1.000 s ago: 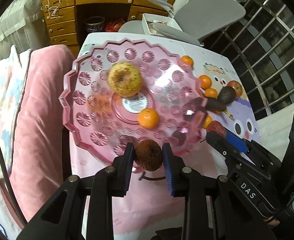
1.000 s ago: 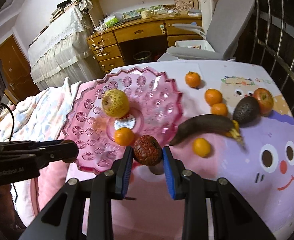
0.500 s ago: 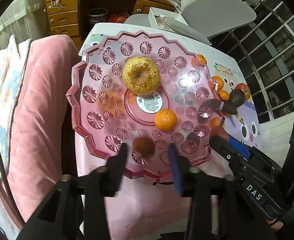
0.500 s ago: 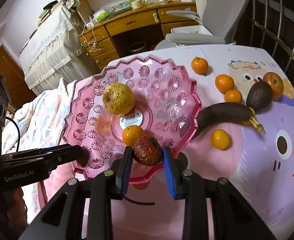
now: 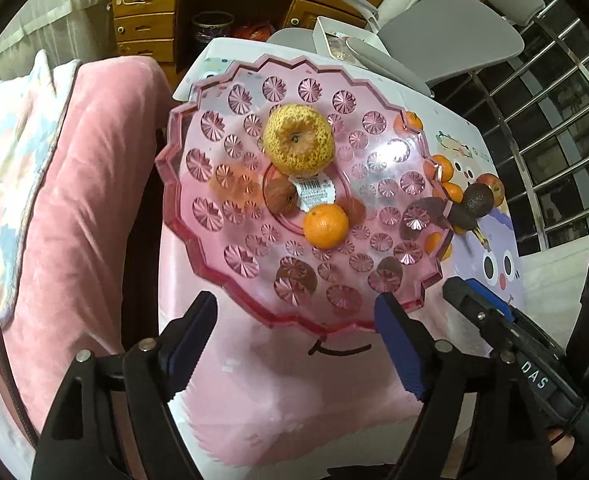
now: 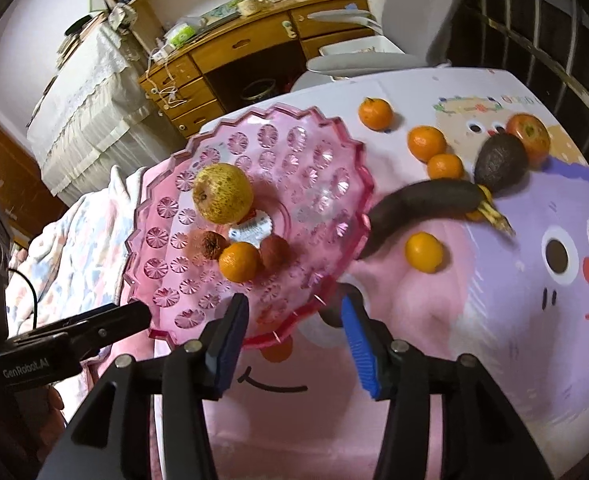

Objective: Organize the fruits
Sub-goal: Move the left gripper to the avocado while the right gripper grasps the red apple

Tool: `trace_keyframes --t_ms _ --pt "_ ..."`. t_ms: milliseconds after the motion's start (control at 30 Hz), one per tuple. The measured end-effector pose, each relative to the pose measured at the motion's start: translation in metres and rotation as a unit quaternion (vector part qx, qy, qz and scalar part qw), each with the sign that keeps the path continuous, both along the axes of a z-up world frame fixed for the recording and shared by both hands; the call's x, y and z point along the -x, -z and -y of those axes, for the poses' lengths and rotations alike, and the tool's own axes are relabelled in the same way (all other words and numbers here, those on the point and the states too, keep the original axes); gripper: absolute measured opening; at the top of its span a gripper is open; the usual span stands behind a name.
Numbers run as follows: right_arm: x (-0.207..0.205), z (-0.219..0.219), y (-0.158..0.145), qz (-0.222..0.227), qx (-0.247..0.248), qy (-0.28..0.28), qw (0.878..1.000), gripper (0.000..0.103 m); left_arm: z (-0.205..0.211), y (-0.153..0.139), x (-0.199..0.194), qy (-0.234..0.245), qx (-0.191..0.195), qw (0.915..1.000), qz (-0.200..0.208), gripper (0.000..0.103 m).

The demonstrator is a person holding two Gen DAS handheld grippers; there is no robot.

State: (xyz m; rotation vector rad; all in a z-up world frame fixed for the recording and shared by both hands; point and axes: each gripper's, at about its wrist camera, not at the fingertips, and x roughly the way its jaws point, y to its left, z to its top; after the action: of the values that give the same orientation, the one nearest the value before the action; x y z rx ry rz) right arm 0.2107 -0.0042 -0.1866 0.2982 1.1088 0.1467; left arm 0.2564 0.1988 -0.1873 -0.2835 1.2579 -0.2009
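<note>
Fruits sit on the pink plate while left claw and right claw gape wide, empty.

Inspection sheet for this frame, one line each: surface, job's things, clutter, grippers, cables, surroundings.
Surface: table under a pink and lilac cartoon-face cloth.
Job's things: pink faceted plastic fruit tray holds a yellow speckled round fruit, one orange tangerine and two brown wrinkled fruits; blackened banana, dark avocado, red apple and loose tangerines lie on the cloth.
Clutter: nothing seen.
Grippers: left gripper open, empty; right gripper open, empty.
Cables: thin black cable beside the left gripper.
Surroundings: wooden desk, grey chair, pink blanket.
</note>
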Motion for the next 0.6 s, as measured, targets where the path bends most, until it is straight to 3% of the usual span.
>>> trace_keyframes --t_ms 300,600 --pt "0.025 0.048 0.009 -0.041 -0.028 0.065 0.997 0.056 0.021 0.004 0.024 0.002 -0.008 0.9998 -0.015 0.084" --pt "0.043 0.12 0.02 -0.085 -0.061 0.125 0.987 0.057 0.07 -0.008 0.041 0.025 -0.034 0.9991 -0.005 0.087"
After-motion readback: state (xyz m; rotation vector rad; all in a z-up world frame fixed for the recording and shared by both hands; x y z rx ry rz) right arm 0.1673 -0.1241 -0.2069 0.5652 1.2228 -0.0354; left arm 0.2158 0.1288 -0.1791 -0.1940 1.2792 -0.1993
